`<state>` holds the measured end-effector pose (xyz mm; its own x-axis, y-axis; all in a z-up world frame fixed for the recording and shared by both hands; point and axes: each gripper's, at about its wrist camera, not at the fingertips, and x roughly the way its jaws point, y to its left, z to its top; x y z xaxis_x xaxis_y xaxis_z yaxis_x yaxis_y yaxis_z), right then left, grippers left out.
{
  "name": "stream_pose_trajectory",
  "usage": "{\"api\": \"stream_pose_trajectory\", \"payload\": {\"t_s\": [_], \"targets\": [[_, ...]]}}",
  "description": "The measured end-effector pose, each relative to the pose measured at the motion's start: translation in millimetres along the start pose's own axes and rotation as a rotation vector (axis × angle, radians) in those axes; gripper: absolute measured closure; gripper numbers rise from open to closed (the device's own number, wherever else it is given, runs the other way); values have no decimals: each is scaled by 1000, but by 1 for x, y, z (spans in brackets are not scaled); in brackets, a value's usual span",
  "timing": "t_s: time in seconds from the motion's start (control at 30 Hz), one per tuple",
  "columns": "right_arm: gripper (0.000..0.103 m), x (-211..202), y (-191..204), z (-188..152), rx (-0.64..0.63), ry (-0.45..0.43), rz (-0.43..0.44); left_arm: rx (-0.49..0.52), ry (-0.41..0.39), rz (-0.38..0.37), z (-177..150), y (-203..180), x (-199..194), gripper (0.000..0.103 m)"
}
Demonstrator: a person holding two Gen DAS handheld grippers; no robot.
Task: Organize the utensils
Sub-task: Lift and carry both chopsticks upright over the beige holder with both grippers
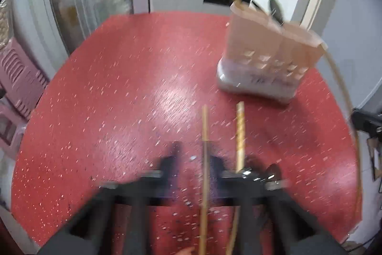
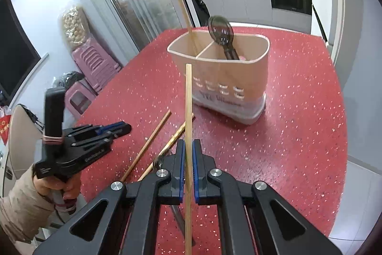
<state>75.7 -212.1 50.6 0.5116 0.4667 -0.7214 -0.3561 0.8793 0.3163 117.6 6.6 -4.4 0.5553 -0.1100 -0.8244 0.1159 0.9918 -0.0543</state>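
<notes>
Speckled red tabletop [image 2: 298, 123], right fingers [image 2: 179, 159] clamped on slim wooden chopstick [image 2: 188, 99], blurred left fingers [image 1: 170, 161] parted around another chopstick [image 1: 204, 126].

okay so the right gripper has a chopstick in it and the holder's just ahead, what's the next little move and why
Probably carry the chopstick forward and over the left compartment of the holder, then lower it in. The right gripper is shut on it, one chopstick already stands in that compartment, and the dark spoon fills the other.

Both wrist cams look steeply down, close over red table [image 2: 298, 135]; share holder [image 2: 226, 87]
</notes>
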Motion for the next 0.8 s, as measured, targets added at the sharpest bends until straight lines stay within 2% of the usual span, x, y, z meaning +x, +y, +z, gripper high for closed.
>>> {"api": "stream_pose_trajectory", "payload": {"t_s": [0.07, 0.2, 0.37, 0.47, 0.57, 0.63, 0.7, 0.8], "targets": [[97, 2, 0, -3, -2, 5, 1, 4, -15, 35, -4, 3, 3, 0], [97, 4, 2, -5, 2, 7, 8, 39, 18, 86, -4, 4, 18, 0], [97, 7, 2, -8, 6, 14, 11, 54, 89, 62, 1, 6, 44, 0], [97, 8, 2, -9, 10, 17, 10, 100, 145, 40, 1, 0, 59, 14], [97, 7, 3, -11, 9, 14, 10, 128, 160, 25, 4, -3, 62, 16], [97, 7, 3, -10, 6, 13, 9, 143, 189, -28, 9, -6, 63, 31], [97, 7, 3, -10, 8, 10, 10, 183, 199, -49, 12, -12, 62, 71], [97, 5, 3, -9, 11, 2, 10, 211, 191, -68, 9, -22, 61, 72]]}}
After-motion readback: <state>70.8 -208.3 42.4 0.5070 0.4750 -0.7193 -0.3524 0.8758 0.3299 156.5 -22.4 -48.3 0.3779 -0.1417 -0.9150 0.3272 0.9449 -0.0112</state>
